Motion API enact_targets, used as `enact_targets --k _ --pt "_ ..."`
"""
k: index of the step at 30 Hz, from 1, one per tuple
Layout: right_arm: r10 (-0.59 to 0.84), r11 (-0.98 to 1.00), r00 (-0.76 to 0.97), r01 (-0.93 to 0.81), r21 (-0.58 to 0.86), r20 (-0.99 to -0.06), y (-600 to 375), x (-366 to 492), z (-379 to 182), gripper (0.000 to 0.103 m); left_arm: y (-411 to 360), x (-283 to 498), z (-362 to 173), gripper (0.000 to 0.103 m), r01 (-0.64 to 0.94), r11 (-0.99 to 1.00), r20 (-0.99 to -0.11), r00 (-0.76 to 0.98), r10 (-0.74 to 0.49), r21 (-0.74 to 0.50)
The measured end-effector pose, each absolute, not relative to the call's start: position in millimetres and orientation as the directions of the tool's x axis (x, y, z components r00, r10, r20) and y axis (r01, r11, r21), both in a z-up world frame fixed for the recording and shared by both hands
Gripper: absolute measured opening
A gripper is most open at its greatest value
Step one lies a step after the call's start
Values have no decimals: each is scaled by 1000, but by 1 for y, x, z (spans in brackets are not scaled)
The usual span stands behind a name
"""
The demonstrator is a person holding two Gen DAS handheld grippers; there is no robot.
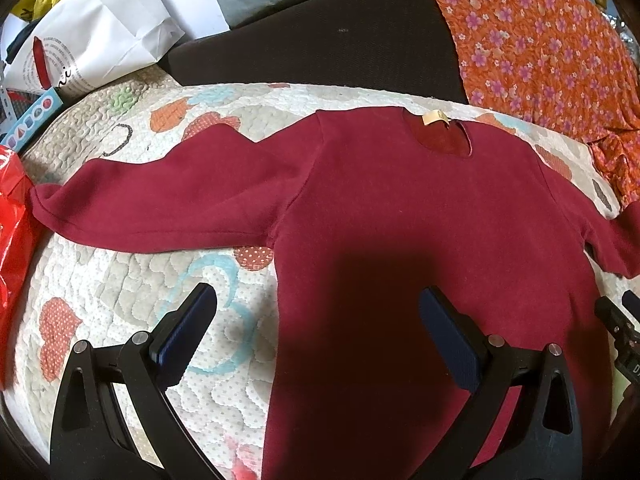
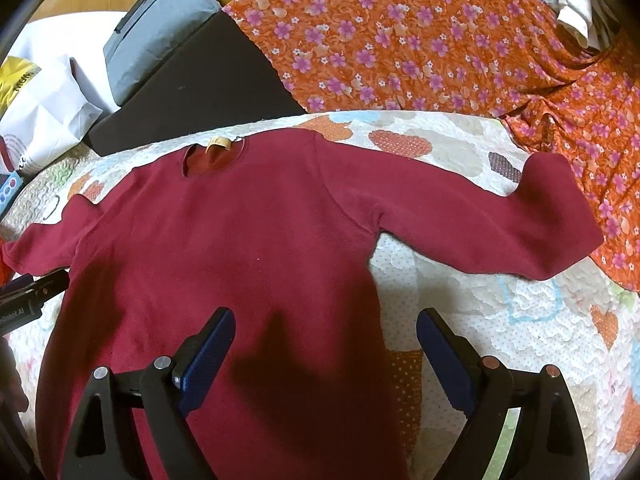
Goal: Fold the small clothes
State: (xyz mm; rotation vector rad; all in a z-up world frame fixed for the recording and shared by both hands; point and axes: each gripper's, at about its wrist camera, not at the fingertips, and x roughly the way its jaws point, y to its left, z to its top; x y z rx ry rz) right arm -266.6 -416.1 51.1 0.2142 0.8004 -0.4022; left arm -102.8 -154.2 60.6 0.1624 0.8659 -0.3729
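A white quilted bedspread w/ orange, blue and grey heart patches is spread over the bed, and on it the dark red long-sleeved knit sweater is laid flat, front up, neck hole w/ a small cream label at the far side and the hem nearest the cameras. Both sleeves are stretched out sideways: one toward the red plastic bag at the left, the other toward the orange cloth printed w/ pink flowers at the right, its cuff just beside that cloth. Behind the bedspread a dark brown cushion is seen, w/ a white paper bag further left.

The left gripper is held above the sweater's left body edge, jaws spread wide, nothing betw. them. The right gripper is held likewise over the right body edge, jaws apart and empty. Whether either one touches the cloth can't be told.

Step in hand, as judged: the garment is flattened and no fold is made yet, so the task is at its start. Next move prob. calls for a sleeve, or a side edge near hem and shoulder, to be pinched and carried across the body toward the middle; the thick knit should be gripped thru both layers so the fold line is kept straight.
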Motion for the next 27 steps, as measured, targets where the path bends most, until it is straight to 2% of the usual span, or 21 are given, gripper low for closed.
enact_targets --k 22,27 --pt "-264 906 620 421 29 -739 -414 -265 48 91 -149 -100 58 102 370 929 -770 590 -243 -10" --pt "-257 909 621 416 33 -740 -414 -263 47 91 -128 -89 62 102 327 943 -770 586 -253 -61"
